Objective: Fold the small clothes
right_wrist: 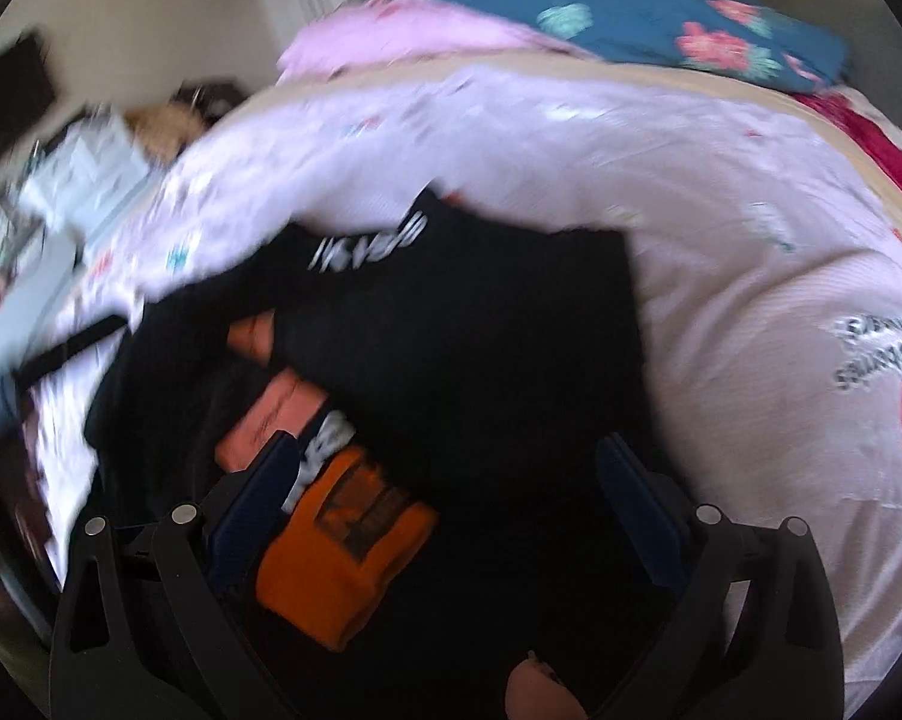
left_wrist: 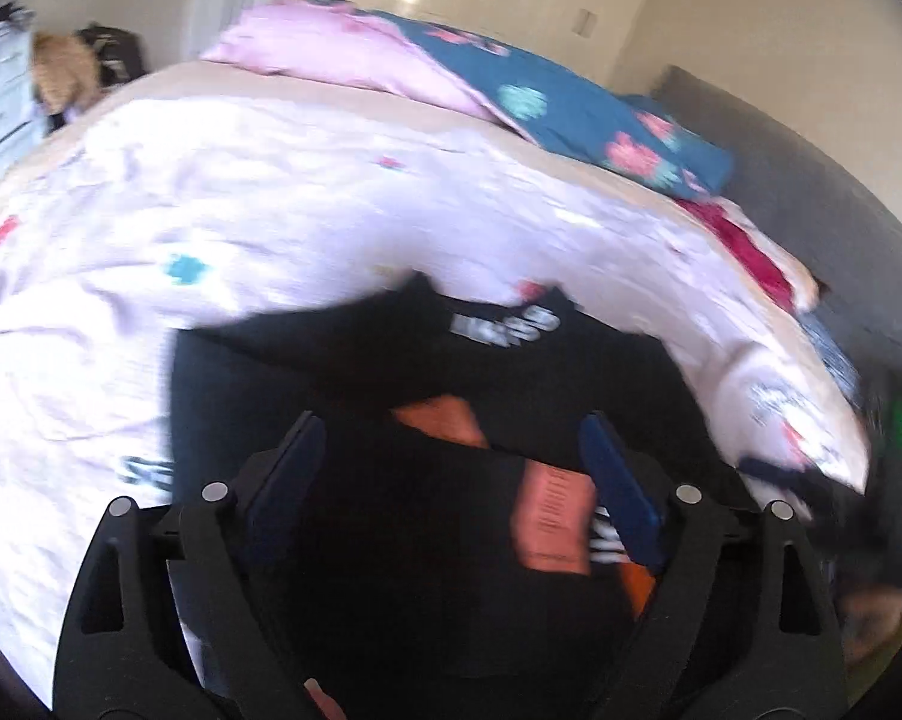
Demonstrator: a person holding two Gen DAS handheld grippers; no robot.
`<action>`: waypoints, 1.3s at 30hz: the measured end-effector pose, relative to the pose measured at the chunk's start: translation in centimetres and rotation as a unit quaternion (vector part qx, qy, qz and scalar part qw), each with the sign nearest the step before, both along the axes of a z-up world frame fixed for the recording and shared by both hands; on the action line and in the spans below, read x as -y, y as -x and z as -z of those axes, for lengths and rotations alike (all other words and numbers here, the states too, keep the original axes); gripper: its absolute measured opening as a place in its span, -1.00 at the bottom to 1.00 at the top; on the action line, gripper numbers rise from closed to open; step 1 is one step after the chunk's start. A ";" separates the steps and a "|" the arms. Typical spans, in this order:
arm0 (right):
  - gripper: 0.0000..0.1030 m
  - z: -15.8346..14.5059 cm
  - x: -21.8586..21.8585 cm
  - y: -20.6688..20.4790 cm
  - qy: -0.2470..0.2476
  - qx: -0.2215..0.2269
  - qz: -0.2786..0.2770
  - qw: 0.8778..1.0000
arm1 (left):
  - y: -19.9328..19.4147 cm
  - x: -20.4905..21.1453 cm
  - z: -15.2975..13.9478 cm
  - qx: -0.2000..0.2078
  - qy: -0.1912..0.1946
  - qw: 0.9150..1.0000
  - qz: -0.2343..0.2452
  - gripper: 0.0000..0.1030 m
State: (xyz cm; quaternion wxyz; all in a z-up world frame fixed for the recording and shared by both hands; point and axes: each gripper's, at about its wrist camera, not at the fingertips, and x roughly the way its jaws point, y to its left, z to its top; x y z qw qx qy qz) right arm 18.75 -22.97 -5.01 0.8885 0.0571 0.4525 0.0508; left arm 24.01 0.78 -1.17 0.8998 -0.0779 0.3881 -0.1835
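A black garment with white lettering and orange patches (left_wrist: pixel 426 372) lies on the pale pink bedspread (left_wrist: pixel 240 192). It also shows in the right wrist view (right_wrist: pixel 481 336), with an orange panel (right_wrist: pixel 342 552) near the left finger. My left gripper (left_wrist: pixel 451 438) is open just above the black garment, fingers spread on either side of an orange patch (left_wrist: pixel 553 516). My right gripper (right_wrist: pixel 451 468) is open over the same garment. Both views are blurred by motion. The other gripper shows as a dark blur at the right edge of the left wrist view (left_wrist: pixel 859 510).
A teal floral duvet (left_wrist: pixel 571 102) and pink sheet (left_wrist: pixel 342 54) are bunched at the far side of the bed. A red cloth (left_wrist: pixel 745 246) lies at the right. A grey headboard (left_wrist: pixel 823 180) stands beyond. Clutter and boxes (right_wrist: pixel 78 180) sit left of the bed.
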 end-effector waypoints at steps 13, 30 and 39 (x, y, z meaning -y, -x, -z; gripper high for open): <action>-0.76 0.2 -5.2 2.0 0.045 0.037 -0.064 0.996 | -1.0 -5.3 -2.4 0.029 0.003 0.998 -0.060 0.71; -0.78 -7.0 -2.8 -0.5 0.080 0.161 -0.048 0.983 | -2.2 -6.7 -2.1 0.025 -0.002 0.996 -0.085 0.74; -0.76 -5.1 -2.2 -1.2 0.106 0.127 -0.031 0.986 | -2.4 -3.7 0.0 0.003 -0.026 0.998 -0.051 0.74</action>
